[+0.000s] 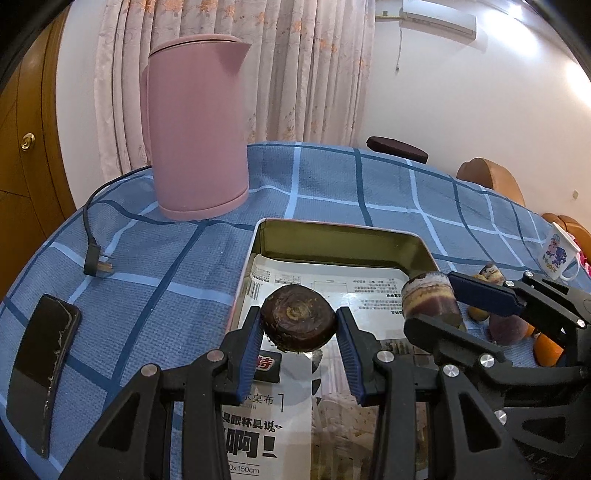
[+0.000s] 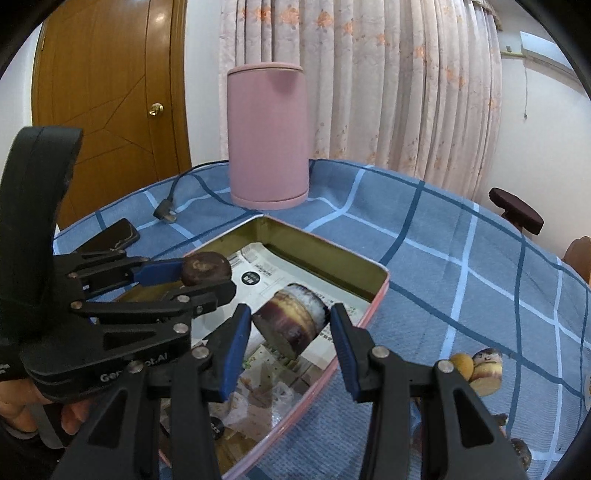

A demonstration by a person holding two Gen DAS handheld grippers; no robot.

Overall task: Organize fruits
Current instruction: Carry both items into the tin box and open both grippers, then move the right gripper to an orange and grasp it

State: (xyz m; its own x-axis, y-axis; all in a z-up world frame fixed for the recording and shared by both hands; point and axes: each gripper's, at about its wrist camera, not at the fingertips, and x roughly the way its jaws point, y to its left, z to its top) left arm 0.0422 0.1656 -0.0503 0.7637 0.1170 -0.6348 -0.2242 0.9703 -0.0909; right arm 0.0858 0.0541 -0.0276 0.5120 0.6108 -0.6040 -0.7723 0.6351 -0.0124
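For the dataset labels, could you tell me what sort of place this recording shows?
Probably a room in a home: a checked tablecloth on the table, a pink electric kettle, floral curtains, a wooden door and a wall air conditioner.

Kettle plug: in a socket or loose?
Loose. The plug lies on the checked tablecloth with its prongs bare, its cord running back toward the pink kettle.

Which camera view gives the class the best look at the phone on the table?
The left wrist view: the phone lies whole and near on the checked cloth. The right wrist view shows only part of it, behind the left gripper.
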